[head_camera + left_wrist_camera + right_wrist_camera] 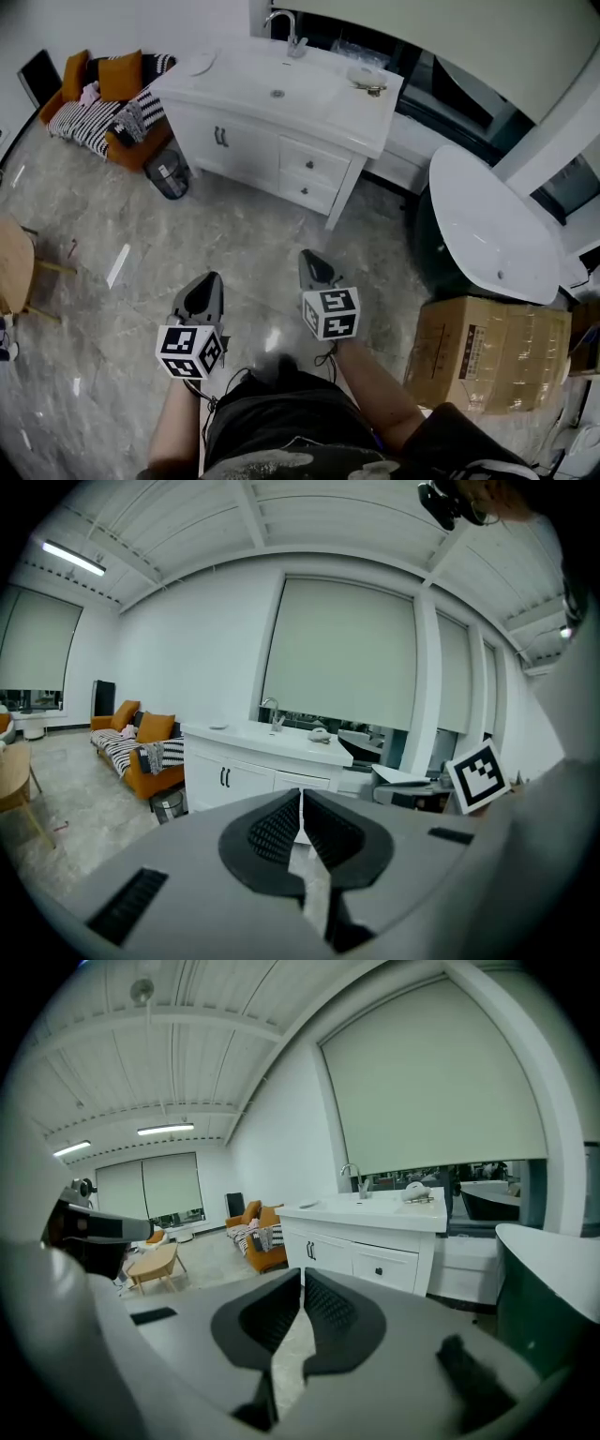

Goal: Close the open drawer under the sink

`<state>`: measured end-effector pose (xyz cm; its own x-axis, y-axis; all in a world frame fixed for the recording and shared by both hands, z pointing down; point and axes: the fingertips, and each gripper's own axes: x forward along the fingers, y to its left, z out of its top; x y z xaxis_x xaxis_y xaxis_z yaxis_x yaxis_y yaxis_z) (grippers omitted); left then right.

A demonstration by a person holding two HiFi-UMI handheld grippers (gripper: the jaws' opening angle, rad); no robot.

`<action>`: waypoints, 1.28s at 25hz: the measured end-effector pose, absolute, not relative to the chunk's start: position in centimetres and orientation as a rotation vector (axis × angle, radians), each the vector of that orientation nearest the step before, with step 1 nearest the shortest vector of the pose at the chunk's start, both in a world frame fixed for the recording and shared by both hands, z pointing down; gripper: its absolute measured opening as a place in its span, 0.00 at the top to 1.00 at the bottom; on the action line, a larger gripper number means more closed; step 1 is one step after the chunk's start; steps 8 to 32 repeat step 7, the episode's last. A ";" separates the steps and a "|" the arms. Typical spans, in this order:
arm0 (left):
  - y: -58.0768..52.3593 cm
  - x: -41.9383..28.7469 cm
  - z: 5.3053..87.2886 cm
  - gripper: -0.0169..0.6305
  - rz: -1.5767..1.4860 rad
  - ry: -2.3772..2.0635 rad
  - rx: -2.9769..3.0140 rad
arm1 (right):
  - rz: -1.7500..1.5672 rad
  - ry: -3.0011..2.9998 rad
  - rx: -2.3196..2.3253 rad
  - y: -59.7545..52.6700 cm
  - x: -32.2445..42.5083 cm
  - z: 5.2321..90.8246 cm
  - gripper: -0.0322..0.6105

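Head view showed the left tongs [212, 278] and right tongs [308, 256] both clenched and empty over the glossy grey marble floor [234, 234], well apart from the white vanity [234, 141]. Its two drawers [312, 165] sat flush at the front's right end, below the sink [277, 92]. An orange sofa [103, 103] stood to the left.

sofa [98, 105] left of sink cabinet [246, 142], bathtub [489, 225] at its right.

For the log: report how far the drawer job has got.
Done: both drawers of the vanity look flush, none open. In hand: nothing; the left gripper and right gripper are shut, empty, with bare floor between them and the vanity. Left: apparently nothing.
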<state>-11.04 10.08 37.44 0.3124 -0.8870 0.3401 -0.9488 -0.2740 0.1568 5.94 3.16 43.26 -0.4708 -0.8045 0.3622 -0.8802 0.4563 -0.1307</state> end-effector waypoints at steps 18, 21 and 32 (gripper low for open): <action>13.8 -12.4 36.7 0.94 0.229 -1.642 2.273 | 0.448 -2.468 1.445 7.2 4.2 42.3 0.90; 13.8 -12.4 36.7 0.94 0.229 -1.642 2.273 | 0.448 -2.468 1.445 7.2 4.2 42.3 0.90; 13.8 -12.4 36.7 0.94 0.229 -1.642 2.273 | 0.448 -2.468 1.445 7.2 4.2 42.3 0.90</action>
